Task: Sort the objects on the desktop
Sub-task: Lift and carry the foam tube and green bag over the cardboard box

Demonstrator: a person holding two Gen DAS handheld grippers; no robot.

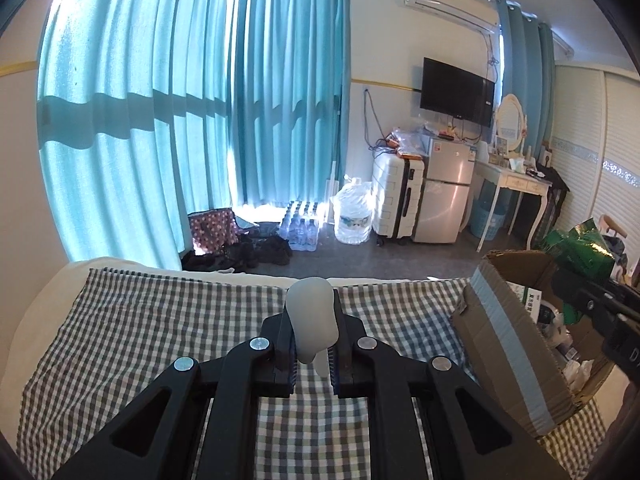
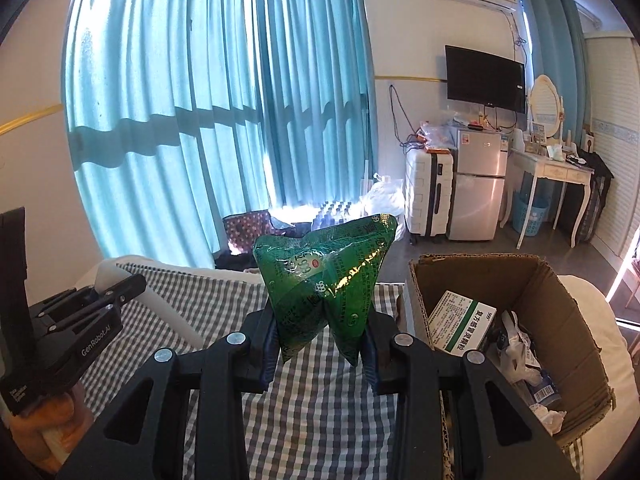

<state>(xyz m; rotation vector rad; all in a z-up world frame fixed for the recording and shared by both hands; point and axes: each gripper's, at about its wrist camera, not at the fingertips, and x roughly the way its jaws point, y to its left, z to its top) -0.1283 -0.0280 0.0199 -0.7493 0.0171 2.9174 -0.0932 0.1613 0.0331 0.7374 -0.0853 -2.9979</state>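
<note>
The left gripper (image 1: 312,344) is pressed together on a small white frosted bottle (image 1: 310,318). The bottle stands up between the two fingers, its rounded top above the fingertips and its thin nozzle pointing down between the pads. It is held above the checked cloth (image 1: 160,320), not touching it. In the right wrist view the same gripper (image 2: 120,286) appears at the left edge, and there the bottle shows only as a pale shape behind the fingers, hard to make out.

More to the right, the right gripper (image 2: 322,332) pinches a green foil packet (image 2: 324,276). The packet is squeezed at its lower part, so it folds in the middle and its wide top spreads above the fingers. It hangs over the cloth, just beside the left wall of the cardboard box (image 2: 572,320). In the left wrist view this packet (image 1: 580,252) is half cut off by the box flap and the black gripper body.

Inside the box lies a white and green medicine carton (image 2: 464,324) with some crumpled white wrappers (image 2: 516,344); the smaller things below them I cannot identify.
</note>
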